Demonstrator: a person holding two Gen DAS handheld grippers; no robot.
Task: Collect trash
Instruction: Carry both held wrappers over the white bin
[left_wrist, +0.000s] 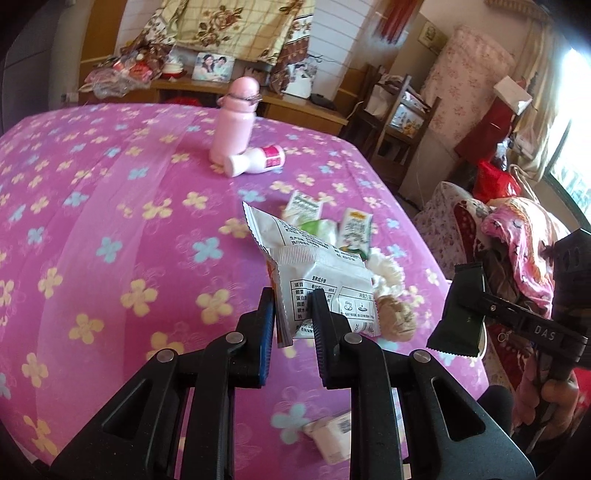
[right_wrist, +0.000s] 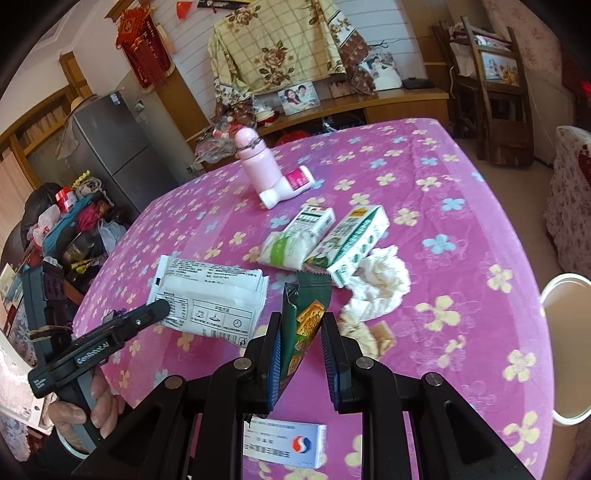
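Note:
My left gripper (left_wrist: 293, 299) is shut on a white snack wrapper (left_wrist: 325, 273) and holds it above the pink flowered table (left_wrist: 110, 221); the wrapper (right_wrist: 210, 295) also shows in the right wrist view. My right gripper (right_wrist: 301, 325) is shut on a green cracker wrapper (right_wrist: 306, 317), which appears dark (left_wrist: 458, 314) in the left wrist view. Two small drink cartons (right_wrist: 347, 240), a green-striped packet (right_wrist: 286, 249), crumpled white tissue (right_wrist: 376, 284) and a brown scrap (right_wrist: 360, 332) lie on the table beyond.
A pink bottle (right_wrist: 255, 162) stands at the far side with a white bottle (right_wrist: 288, 186) lying against it. A small white box (right_wrist: 284, 445) lies near the front edge. A white bin rim (right_wrist: 565, 350) is beside the table at right. Chairs and clutter surround the table.

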